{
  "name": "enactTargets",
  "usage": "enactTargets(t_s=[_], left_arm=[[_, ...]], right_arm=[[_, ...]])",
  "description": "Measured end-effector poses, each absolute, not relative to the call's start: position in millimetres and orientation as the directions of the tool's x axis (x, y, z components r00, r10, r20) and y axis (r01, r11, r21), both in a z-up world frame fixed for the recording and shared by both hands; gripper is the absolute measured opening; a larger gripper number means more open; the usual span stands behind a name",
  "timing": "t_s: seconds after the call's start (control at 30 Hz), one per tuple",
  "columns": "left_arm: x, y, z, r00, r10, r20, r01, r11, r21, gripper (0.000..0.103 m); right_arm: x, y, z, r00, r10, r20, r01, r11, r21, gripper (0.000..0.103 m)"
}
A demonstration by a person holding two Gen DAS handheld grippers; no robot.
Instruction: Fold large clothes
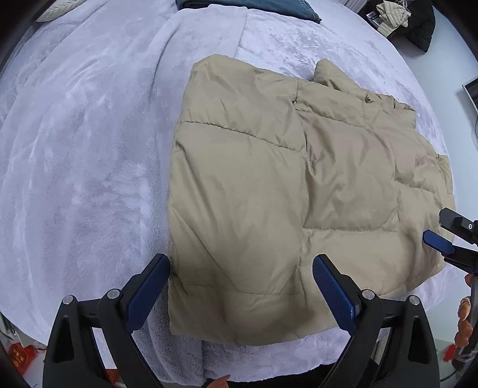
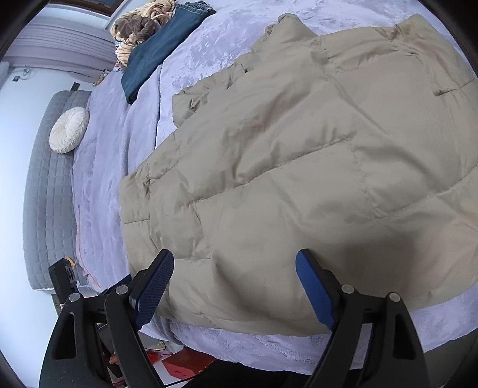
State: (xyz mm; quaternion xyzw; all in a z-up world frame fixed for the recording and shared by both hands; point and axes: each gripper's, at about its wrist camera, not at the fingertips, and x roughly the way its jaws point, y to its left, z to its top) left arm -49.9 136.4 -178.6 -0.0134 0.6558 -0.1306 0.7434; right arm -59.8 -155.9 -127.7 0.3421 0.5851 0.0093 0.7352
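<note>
A beige quilted puffer jacket [image 1: 283,191] lies flat on a pale lavender bedspread [image 1: 89,149], its hem near the bed's front edge. My left gripper [image 1: 240,268] hovers open above the jacket's near left corner, nothing between its blue pads. At the right edge of the left wrist view the right gripper's blue fingertip [image 1: 437,241] shows over the jacket's right side. In the right wrist view the same jacket [image 2: 298,164] fills the frame, and my right gripper [image 2: 234,265] stands open over its near hem, holding nothing.
Folded blue jeans [image 2: 158,50] and a heap of brown and cream clothes [image 2: 140,27] lie at the bed's far end. A round white cushion [image 2: 69,129] rests on a grey quilted headboard [image 2: 41,194]. Dark and beige garments [image 1: 400,18] sit beyond the bed. Red items [image 2: 185,362] lie on the floor.
</note>
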Motion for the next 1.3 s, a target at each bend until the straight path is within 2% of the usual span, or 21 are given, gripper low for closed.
enactTargets(t_s=[0.27, 0.53, 0.67, 0.83, 1.07, 1.17, 1.23, 1.3], left_arm=[[-43, 142, -189, 0.091, -0.232, -0.968, 0.182, 0.960, -0.213, 0.097], [-5, 165, -198, 0.125, -0.345, -0.930, 0.161, 0.932, -0.325, 0.097], [13, 178, -215, 0.037, -0.504, -0.863, 0.153, 0.856, -0.494, 0.097], [24, 174, -229, -0.069, -0.681, -0.729, 0.142, 0.717, -0.683, 0.097], [51, 152, -261, -0.179, -0.724, -0.666, 0.149, 0.649, -0.746, 0.097], [53, 133, -266, -0.235, -0.726, -0.646, 0.199, 0.615, -0.763, 0.097], [53, 121, -266, -0.264, -0.740, -0.619, 0.195, 0.587, -0.786, 0.097], [53, 110, -262, -0.287, -0.745, -0.602, 0.202, 0.567, -0.798, 0.097]], right_arm=[[-49, -145, -128, 0.352, 0.390, -0.851, 0.355, 0.786, 0.507, 0.086], [-37, -151, -147, 0.309, 0.421, -0.853, 0.409, 0.751, 0.518, 0.086], [-33, -154, -157, 0.290, 0.431, -0.854, 0.419, 0.745, 0.519, 0.086], [-31, -151, -162, 0.270, 0.424, -0.865, 0.410, 0.762, 0.501, 0.086], [-27, -149, -170, 0.245, 0.415, -0.876, 0.406, 0.777, 0.482, 0.087], [-24, -147, -174, 0.233, 0.410, -0.882, 0.402, 0.785, 0.472, 0.087], [-23, -146, -176, 0.230, 0.410, -0.883, 0.400, 0.787, 0.470, 0.090], [-23, -144, -177, 0.237, 0.426, -0.873, 0.395, 0.779, 0.488, 0.098]])
